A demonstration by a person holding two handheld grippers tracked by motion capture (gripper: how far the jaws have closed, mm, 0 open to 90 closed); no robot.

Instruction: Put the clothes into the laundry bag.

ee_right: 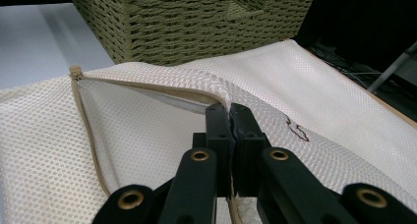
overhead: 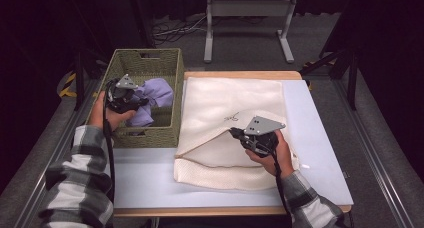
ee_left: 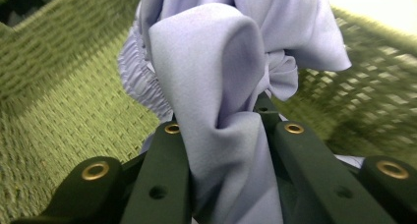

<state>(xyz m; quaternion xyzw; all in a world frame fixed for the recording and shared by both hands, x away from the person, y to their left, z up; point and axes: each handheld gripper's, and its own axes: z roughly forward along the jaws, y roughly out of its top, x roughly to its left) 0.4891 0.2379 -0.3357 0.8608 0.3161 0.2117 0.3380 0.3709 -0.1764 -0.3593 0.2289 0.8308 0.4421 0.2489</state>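
A lilac cloth (overhead: 152, 100) (ee_left: 221, 86) hangs bunched over the green woven basket (overhead: 170, 63) at the table's left. My left gripper (overhead: 134, 104) (ee_left: 223, 121) is shut on a fold of it, above the basket's inside. A cream mesh laundry bag (overhead: 230, 105) (ee_right: 334, 101) lies flat on the white table top. My right gripper (overhead: 235, 133) (ee_right: 229, 108) is shut on the upper edge of the bag's zipped opening (ee_right: 147, 89) and holds it lifted, so the mouth gapes toward the basket.
The basket (ee_right: 196, 22) stands close to the bag's left edge. The white table top (overhead: 315, 138) has a wooden rim at the back and front. A grey metal stand (overhead: 247, 18) and cables lie on the floor behind the table.
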